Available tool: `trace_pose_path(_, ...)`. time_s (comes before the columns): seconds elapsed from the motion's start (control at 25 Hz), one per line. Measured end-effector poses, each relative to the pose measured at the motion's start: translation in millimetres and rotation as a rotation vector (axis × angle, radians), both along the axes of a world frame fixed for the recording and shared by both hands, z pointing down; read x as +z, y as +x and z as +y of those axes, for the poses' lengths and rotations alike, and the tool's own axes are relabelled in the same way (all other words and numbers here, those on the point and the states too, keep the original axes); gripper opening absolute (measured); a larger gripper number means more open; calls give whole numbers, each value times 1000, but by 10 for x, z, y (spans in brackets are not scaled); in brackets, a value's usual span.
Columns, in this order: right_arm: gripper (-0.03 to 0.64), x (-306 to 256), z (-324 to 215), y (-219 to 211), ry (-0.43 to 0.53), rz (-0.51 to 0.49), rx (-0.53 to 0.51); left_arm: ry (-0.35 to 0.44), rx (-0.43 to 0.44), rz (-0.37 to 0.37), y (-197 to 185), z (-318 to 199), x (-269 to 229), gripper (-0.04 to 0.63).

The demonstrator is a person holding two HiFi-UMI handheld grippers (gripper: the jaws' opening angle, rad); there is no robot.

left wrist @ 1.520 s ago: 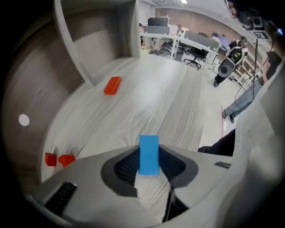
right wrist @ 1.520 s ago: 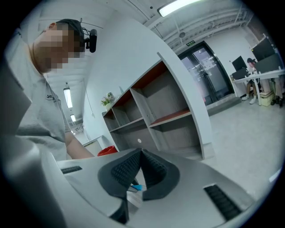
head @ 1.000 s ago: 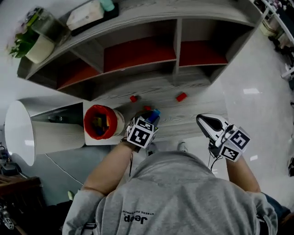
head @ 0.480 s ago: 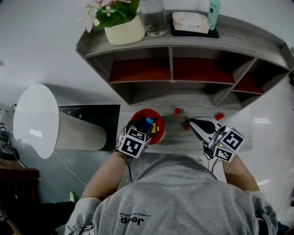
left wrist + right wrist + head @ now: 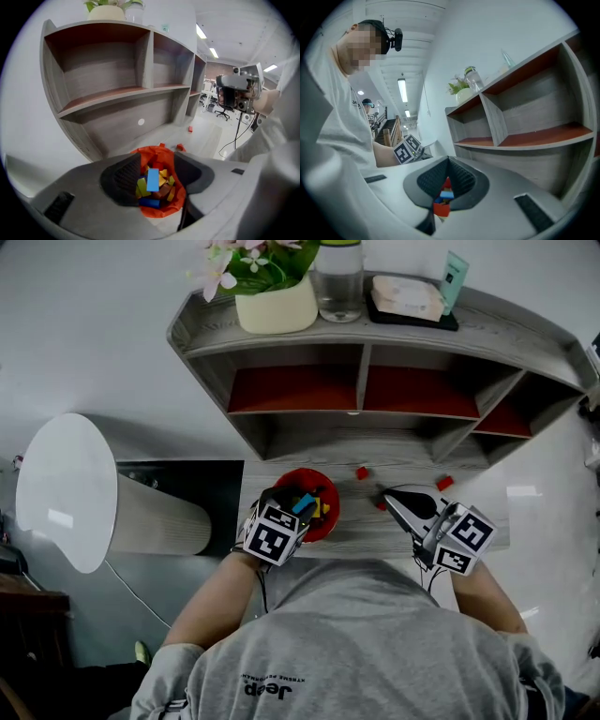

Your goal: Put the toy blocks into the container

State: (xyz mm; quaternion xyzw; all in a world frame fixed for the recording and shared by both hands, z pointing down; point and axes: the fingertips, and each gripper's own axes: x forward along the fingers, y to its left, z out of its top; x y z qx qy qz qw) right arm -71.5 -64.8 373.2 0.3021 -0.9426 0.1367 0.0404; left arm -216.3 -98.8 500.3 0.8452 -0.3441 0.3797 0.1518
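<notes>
A red container stands on the grey desk, filled with several coloured blocks. My left gripper hangs right over it; in the left gripper view its jaws are opening. A blue block sits between the pads, touching neither, just above the pile. Three red blocks lie loose on the desk: one behind the container, one by my right gripper, one further right. My right gripper hovers over the desk, tips together, holding nothing.
A grey shelf unit with red-lined compartments rises behind the desk; a flower pot, a bottle and a tray stand on top. A large white lampshade lies left of the desk.
My left gripper carried the blue block leftward to above the red container, and its jaws have parted from the block. The right gripper drew in over the desk.
</notes>
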Motion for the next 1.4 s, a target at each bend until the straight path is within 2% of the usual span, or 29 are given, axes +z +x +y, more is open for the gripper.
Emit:
trace_pose_path(0.16, 12, -20, -2, 170, 0, 1, 31, 37, 11, 33, 126, -53, -134, 255)
trace_pose_path(0.28, 12, -30, -14, 425, 5, -2, 73, 59, 47, 80, 395, -32, -285, 255)
trace_pose_path(0.4, 12, -24, -35, 876, 4, -16, 147, 75, 104, 122, 875, 3, -346, 255)
trace_pose_path(0.52, 12, 0, -22, 1462, -1, -25, 218, 67, 166, 113, 1506, 50, -221, 255)
trace_pose_path(0.72, 12, 111, -41, 2540, -13, -34, 272, 37, 242, 61, 2723, 48, 232, 203)
trace_pose_path(0.88, 12, 323, -21, 3328, -53, -26, 253, -10, 261, 7, 3647, -39, 837, 195)
trace_pose_path(1.0, 12, 505, -27, 3852, -95, -35, 253, -59, 269, -58, 4152, -134, 1382, 207)
trace_pose_path(1.16, 12, 701, 49, 4364, -137, -44, 264, -96, 255, -179, 4479, -282, 2011, 218)
trace_pose_path(1.32, 12, 882, 169, 4739, -176, -50, 294, -123, 251, -322, 4514, -413, 2537, 228)
trace_pose_path(1.4, 12, 959, 246, 4877, -196, -57, 311, -143, 243, -361, 4486, -461, 2696, 235)
